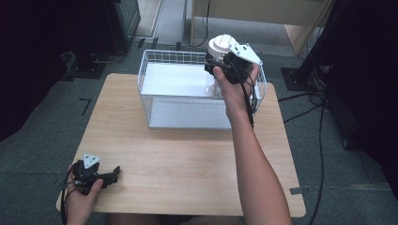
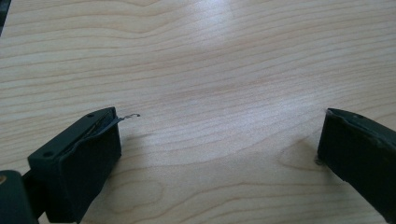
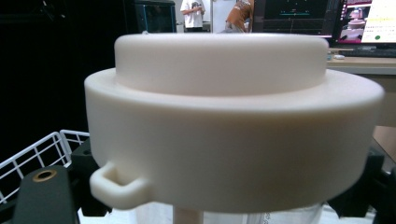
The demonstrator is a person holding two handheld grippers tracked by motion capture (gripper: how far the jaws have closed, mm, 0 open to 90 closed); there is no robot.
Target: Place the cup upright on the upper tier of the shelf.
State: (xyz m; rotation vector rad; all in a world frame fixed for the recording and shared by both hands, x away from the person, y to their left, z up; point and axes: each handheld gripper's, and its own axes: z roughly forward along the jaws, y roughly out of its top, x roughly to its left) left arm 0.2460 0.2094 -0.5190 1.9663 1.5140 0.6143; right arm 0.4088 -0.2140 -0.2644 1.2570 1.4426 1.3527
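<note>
A wire basket [image 1: 155,101] sits at the table's [image 1: 187,164] far edge, with a lidded container [image 1: 221,47] seemingly held above its right end.

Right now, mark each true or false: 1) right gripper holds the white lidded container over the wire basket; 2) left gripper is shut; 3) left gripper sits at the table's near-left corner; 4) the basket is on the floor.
1) True: the right gripper is clamped on the white lidded container above the wire basket.
2) False: the left gripper is open, with bare wood between its jaws.
3) True.
4) False: it sits on the table.
</note>
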